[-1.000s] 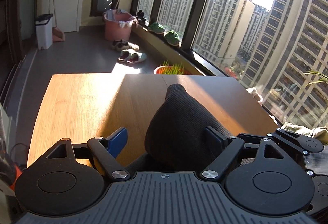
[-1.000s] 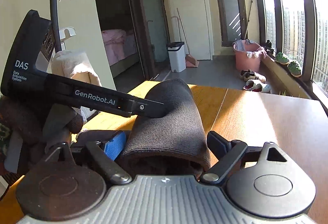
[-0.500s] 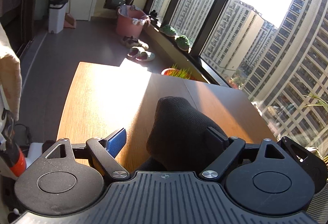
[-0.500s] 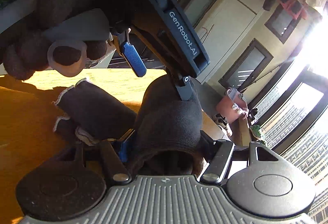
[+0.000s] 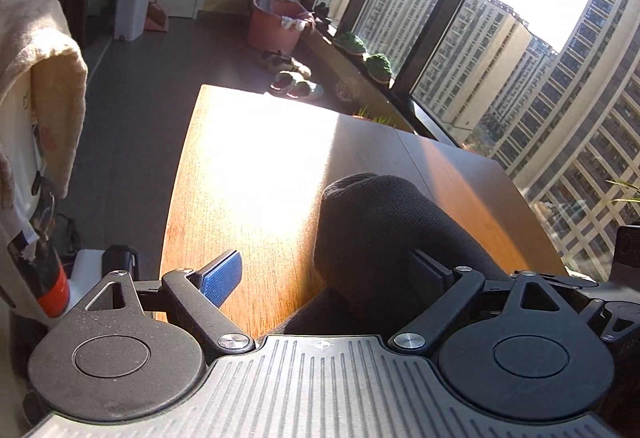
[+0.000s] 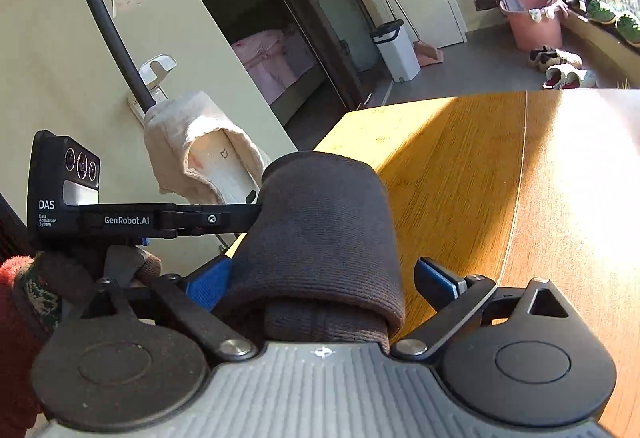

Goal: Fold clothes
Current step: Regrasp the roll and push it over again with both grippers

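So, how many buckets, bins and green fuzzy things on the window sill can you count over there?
Pink bucket: 1
White bin: 1
Green fuzzy things on the sill: 2
Total: 4

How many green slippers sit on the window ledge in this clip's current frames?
2. One green slipper lies nearer the pink bucket, the other green slipper just beyond it along the window ledge. More may be hidden out of view.

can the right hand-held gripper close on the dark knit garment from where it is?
Probably yes. The dark knit garment already lies between the right hand-held gripper jaws, which are opening; the right blue pad stands clear of it, nothing else between.
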Tool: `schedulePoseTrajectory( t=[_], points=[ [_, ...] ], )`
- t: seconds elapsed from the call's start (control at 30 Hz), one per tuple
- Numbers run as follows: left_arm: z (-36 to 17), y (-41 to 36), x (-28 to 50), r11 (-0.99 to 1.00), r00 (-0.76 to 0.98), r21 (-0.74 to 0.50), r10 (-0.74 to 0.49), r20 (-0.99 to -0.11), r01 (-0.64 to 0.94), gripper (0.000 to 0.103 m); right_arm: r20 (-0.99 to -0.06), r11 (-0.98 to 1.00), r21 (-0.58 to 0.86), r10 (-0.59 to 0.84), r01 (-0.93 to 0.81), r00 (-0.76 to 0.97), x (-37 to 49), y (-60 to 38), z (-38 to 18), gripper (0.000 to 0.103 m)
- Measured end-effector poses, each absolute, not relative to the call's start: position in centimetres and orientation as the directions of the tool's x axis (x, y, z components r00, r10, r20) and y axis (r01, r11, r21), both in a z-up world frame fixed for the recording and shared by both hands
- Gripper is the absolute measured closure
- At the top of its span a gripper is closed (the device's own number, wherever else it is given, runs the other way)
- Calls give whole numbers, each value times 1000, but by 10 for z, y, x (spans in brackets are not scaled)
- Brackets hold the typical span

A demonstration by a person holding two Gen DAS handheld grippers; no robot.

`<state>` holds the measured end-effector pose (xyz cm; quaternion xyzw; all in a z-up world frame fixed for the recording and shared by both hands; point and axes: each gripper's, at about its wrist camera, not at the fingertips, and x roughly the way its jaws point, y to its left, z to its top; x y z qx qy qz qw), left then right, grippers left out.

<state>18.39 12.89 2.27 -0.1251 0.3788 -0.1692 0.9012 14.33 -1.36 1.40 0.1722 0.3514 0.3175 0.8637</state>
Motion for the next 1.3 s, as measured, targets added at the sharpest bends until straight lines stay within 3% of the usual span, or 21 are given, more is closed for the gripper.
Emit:
schedulePoseTrajectory(
  t=[0.07,0.13,0.2,0.4,0.53,0.67,0.73,0.87,0.97,1.1,1.2,1.3],
  points=[
    [21,127,188,911,662,-359,-397,-636,201,9,-486,742,519,664,-424,567,133,-13,9,14],
    [20,121,198,904,665,-379,-408,-626,197,9,-473,762,486,641,-428,604,116,-18,12,35],
    [17,106,216,886,648,-411,-445,-618,215,9,-472,790,454,606,-413,641,113,-27,18,41],
    [28,48,248,821,612,-469,-561,-558,325,14,-512,910,284,410,-302,755,106,-68,32,42],
    [49,30,238,797,611,-467,-598,-519,384,9,-528,960,-97,174,-262,831,87,-45,40,41],
    [46,13,228,849,609,-362,-528,-592,384,8,-476,845,-449,49,-290,878,76,18,29,33],
    [38,16,226,880,633,-297,-474,-612,371,8,-444,779,-550,33,-302,895,71,43,21,23],
    [26,39,230,900,646,-284,-435,-627,330,8,-481,826,-387,198,-410,854,65,28,39,16],
    [22,50,233,902,660,-290,-432,-615,319,8,-488,885,-99,355,-455,797,70,-12,64,14],
    [17,47,234,881,649,-340,-473,-596,329,8,-436,919,209,393,-334,810,91,-64,74,11],
    [13,39,235,885,653,-329,-466,-598,330,7,-509,949,227,308,-219,804,111,-75,53,11],
    [11,40,235,884,654,-341,-467,-595,321,6,-567,959,217,278,-185,775,113,-76,20,2]
  ],
)
